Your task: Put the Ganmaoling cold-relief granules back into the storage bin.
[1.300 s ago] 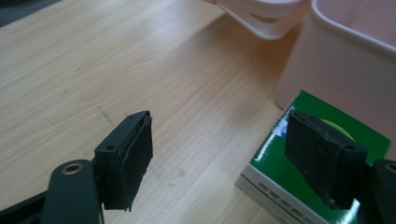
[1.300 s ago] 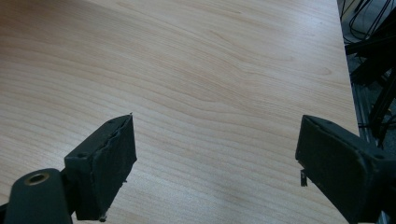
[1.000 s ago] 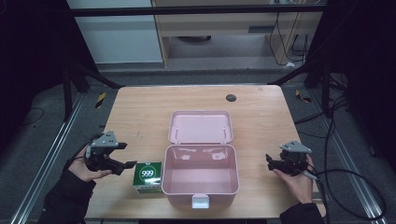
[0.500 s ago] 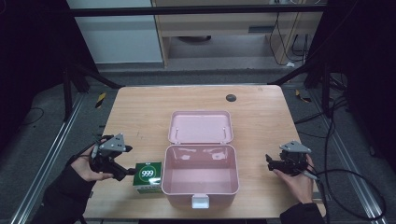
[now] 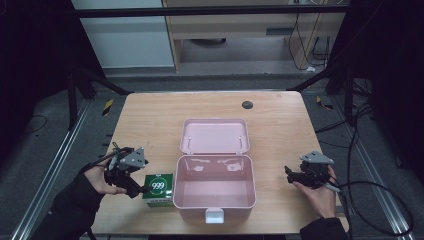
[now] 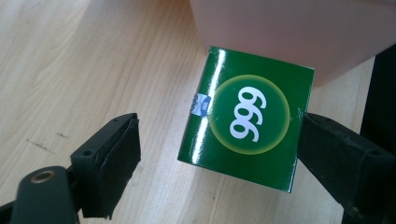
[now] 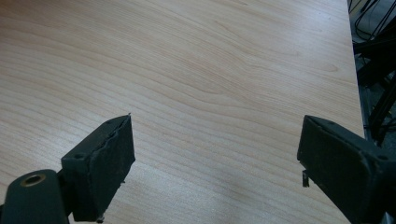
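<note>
So the left gripper [image 5: 142,189] is sitting right at the green 999 box [image 5: 159,187], jaws spread wide and straddling it, but it isn't pinching anything yet: in the left gripper view the green 999 box [image 6: 247,117] is lying between the jaws, one jaw looking like it's just about touching the box's edge while the other is standing clearly off it with bare wood in between. The box is lying flat on the table [image 5: 150,120] near the front edge, toward the front left corner, pressed up against the left wall of the pink case [image 5: 215,187], label facing up. The case is sitting at the middle of the front edge with its lid [image 5: 215,136] flipped all the way open and lying back toward the far edge, and as far as I can see the tub is holding nothing (so no items packed so far). The right gripper [image 5: 289,173] is hanging out over by the right edge, well apart from the case, jaws also spread and only wood grain between them in the right gripper view. My read is that the job is packing the box into the case, and it's barely starting: opening is done, and closing on the box, lifting it over the wall, dropping it in and probably shutting the lid are all still waiting
</note>
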A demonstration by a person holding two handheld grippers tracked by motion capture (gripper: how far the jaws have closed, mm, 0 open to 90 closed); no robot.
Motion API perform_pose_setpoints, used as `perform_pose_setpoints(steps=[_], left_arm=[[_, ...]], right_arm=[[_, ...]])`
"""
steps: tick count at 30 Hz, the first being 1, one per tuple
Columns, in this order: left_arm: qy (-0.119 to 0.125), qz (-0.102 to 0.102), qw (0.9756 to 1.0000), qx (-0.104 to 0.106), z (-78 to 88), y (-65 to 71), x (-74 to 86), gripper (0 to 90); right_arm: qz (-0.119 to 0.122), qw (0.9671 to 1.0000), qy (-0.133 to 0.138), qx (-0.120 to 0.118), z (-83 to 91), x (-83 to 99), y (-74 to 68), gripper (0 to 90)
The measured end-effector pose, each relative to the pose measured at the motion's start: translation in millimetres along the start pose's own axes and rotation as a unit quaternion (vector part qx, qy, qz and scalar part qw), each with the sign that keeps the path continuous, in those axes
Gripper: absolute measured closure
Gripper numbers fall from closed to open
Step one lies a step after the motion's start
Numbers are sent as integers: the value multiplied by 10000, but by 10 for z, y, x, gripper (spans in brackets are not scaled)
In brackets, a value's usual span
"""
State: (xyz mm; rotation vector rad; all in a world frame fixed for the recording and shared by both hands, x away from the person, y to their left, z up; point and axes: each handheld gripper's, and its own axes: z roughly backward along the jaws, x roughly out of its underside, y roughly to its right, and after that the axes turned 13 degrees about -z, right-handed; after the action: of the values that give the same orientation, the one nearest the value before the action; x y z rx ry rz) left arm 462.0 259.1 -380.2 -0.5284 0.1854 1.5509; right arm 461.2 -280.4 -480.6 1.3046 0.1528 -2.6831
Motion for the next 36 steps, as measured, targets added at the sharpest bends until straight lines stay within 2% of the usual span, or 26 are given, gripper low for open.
perform_pose_setpoints(steps=[2, 12, 32, 36], left_arm=[[-105, -105, 9999, 65, -45, 6, -22, 112], [-295, -295, 9989, 218, -123, 23, -55, 95], [-541, -614, 9956, 456, -350, 49, -119, 77], [-484, -612, 9958, 477, -393, 50, -116, 79]], right_arm=[[6, 10000, -5, -2, -1, 0, 1, 111], [31, 10000, -26, 3, -6, 1, 1, 106], [41, 9999, -93, -32, -25, 6, 0, 97], [43, 9999, -114, -36, -27, 7, -2, 97]])
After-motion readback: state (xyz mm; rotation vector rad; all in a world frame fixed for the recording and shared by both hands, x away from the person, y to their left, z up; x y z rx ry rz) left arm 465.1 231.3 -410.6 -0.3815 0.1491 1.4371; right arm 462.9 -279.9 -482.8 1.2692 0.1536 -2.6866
